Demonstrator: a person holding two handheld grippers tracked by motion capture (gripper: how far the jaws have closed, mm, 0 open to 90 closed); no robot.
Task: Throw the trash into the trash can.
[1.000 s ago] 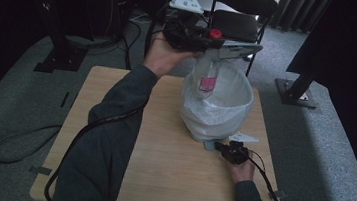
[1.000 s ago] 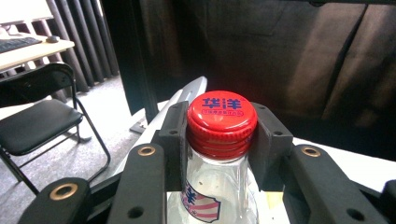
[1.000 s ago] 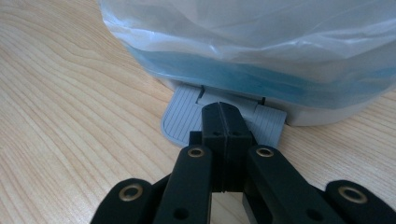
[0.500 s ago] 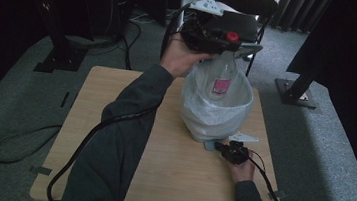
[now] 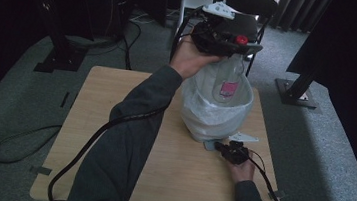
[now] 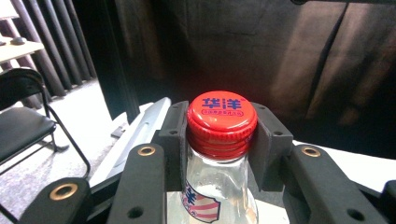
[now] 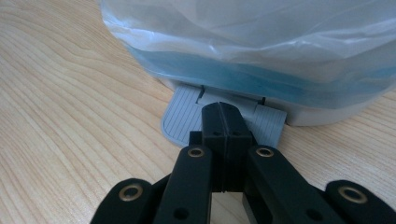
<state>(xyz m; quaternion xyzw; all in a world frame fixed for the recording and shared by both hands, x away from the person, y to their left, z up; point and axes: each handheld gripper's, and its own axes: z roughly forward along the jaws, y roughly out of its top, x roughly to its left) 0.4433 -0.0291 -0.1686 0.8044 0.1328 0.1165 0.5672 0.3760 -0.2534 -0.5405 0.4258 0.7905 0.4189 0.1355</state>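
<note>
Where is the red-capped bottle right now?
In the high view the bottle hangs over the lined bin at the table's far right, held at the neck by the left hand-held gripper.

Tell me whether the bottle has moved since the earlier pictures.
Yes. Held by the left tool, the bottle has shifted rightward in the high view, from the near-left rim of the lined bin to above its opening, nearer the black chair.

The high view is dim, its far background nearly black; soft daylight falls on the table [image 5: 113, 124] left of the right gripper [image 5: 225, 148]. The left gripper [image 6: 219, 135] view is sharp on the red cap [image 6: 222, 116] between its jaws, the dark curtains behind it soft.
</note>
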